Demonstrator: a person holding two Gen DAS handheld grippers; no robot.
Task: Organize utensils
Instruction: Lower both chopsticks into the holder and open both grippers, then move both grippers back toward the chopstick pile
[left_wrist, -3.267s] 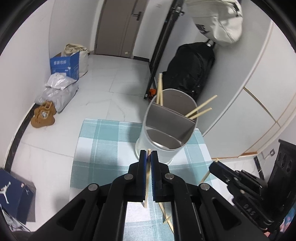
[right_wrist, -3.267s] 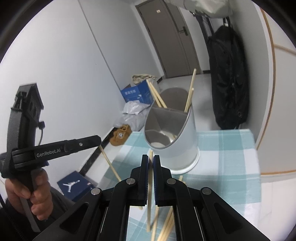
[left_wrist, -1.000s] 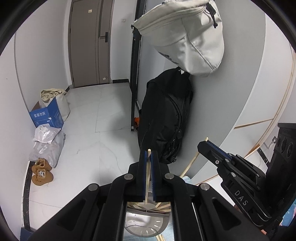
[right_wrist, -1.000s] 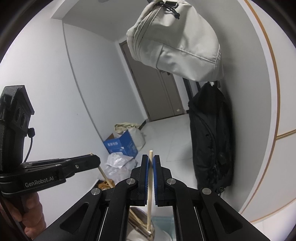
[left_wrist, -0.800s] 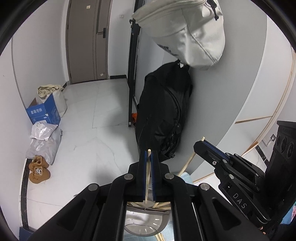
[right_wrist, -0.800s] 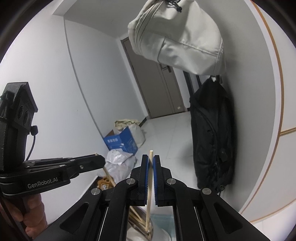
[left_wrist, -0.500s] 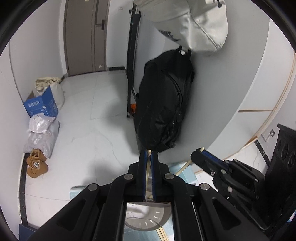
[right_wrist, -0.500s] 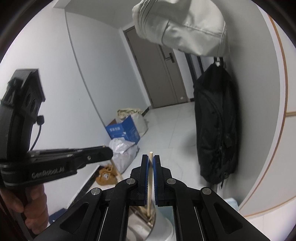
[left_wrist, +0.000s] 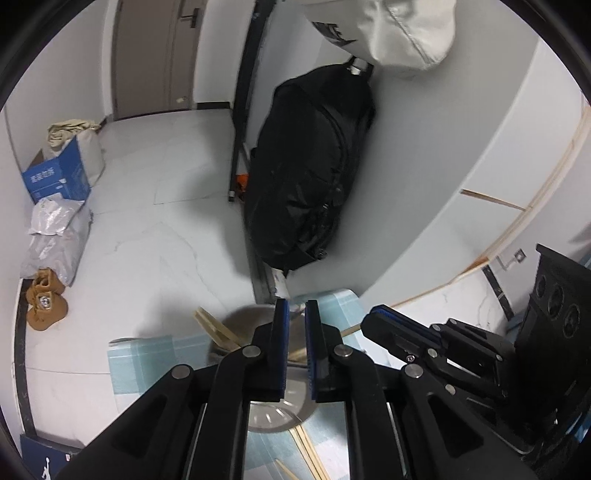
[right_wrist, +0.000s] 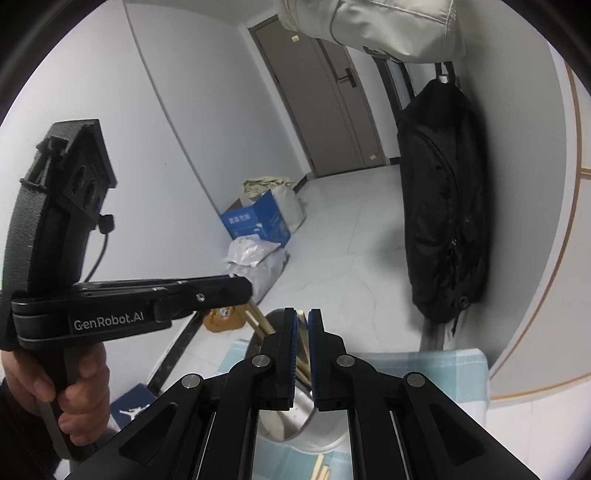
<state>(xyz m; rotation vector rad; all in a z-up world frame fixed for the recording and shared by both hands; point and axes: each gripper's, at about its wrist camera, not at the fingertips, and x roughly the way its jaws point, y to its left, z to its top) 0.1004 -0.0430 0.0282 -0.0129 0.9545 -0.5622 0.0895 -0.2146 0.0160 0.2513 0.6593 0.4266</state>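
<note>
- Left tool (left_wrist: 295, 314) is hovering over the metal utensil holder (left_wrist: 236, 325), pads parted by a small gap, gripping nothing.
- Right tool (right_wrist: 302, 325) is also sitting above the holder, pads slightly apart; a chopstick (right_wrist: 303, 332) is showing in the gap, and I cannot tell whether the pads are touching it.
- Holder is standing on the blue-checked cloth (left_wrist: 140, 354) covering the counter, directly below both tools; its lower part is hiding behind the tool arms.
- Bundle of chopsticks (left_wrist: 216, 326) is leaning out of the holder toward the left rim.
- Loose chopsticks (left_wrist: 310, 454) are lying on the cloth just in front of the holder.
- The person's left hand (right_wrist: 70, 387) is gripping the left tool's handle in the right wrist view.
- Black backpack (left_wrist: 310, 166) is hanging against the wall beyond, a white bag (left_wrist: 388, 29) above it.
- Blue box (left_wrist: 55, 177), grey sacks and brown shoes (left_wrist: 44, 302) are sitting on the floor.
</note>
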